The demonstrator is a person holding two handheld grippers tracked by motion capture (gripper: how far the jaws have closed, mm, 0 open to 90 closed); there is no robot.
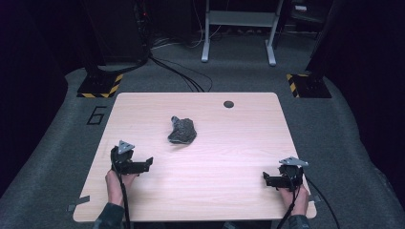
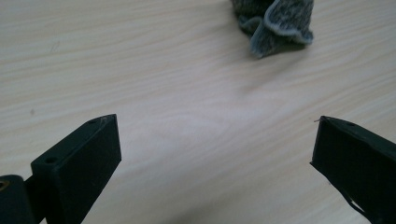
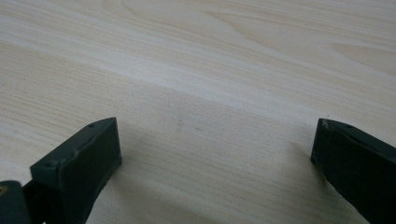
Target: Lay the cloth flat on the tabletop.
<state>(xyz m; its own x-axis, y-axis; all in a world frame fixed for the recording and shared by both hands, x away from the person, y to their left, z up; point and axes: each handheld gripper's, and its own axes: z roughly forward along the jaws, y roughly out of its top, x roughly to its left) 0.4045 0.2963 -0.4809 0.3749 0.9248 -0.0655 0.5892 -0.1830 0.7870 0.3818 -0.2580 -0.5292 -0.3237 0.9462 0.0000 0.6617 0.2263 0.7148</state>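
Crumpled grey cloth [image 1: 182, 131] lies mid-table [image 1: 229, 157] (untouched); left gripper [image 1: 143, 164] and right gripper [image 1: 268, 180] hold jaws wide apart.

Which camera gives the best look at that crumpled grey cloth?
The high view: the whole grey cloth lies mid-table, unobstructed. The left gripper view catches its lower edge at the frame's top. The right gripper view faces bare tabletop.

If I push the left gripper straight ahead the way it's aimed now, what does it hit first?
Probably the crumpled grey cloth. The left gripper stands open over bare table, and the cloth lies ahead, slightly right of its centre line, so it may only catch the right-hand jaw.
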